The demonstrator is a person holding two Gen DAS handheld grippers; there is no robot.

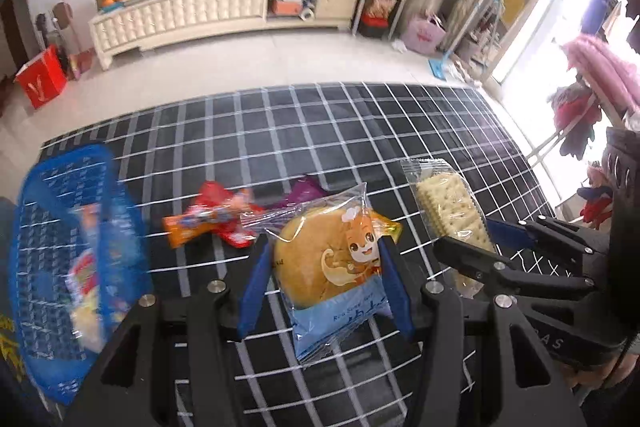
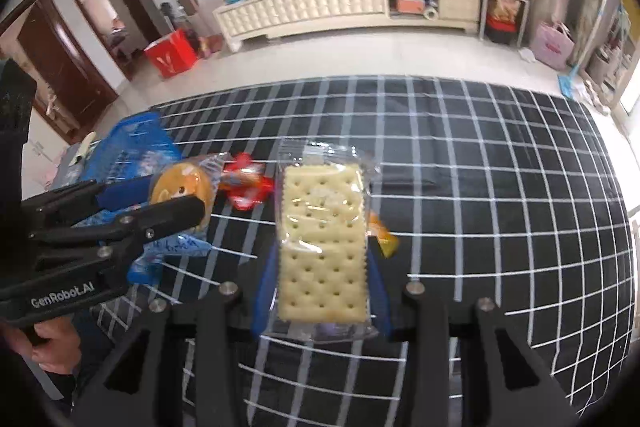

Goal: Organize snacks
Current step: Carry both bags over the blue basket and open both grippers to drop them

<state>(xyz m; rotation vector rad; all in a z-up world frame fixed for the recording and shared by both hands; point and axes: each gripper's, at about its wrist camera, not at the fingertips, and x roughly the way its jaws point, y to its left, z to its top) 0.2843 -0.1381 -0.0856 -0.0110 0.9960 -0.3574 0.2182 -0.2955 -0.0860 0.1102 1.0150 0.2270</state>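
Observation:
In the left wrist view my left gripper [image 1: 324, 243] is shut on a round golden cake pack [image 1: 320, 259] with a cartoon print, blue pads pressed to both its sides. My right gripper [image 1: 468, 237] enters from the right, clamped on a clear cracker pack [image 1: 448, 207]. In the right wrist view the cracker pack [image 2: 324, 239] sits lengthwise between the right gripper [image 2: 322, 255] fingers. The left gripper [image 2: 176, 195] with the cake pack [image 2: 182, 187] shows at the left. A blue mesh basket [image 1: 72, 259] with some snacks inside stands at the table's left.
The table has a black cloth with a white grid [image 1: 360, 131]. Red and orange snack packs [image 1: 216, 219] and a purple one [image 1: 306, 189] lie behind the cake; an orange pack [image 2: 382, 237] peeks out beside the crackers. A hand [image 2: 48, 343] holds the left gripper.

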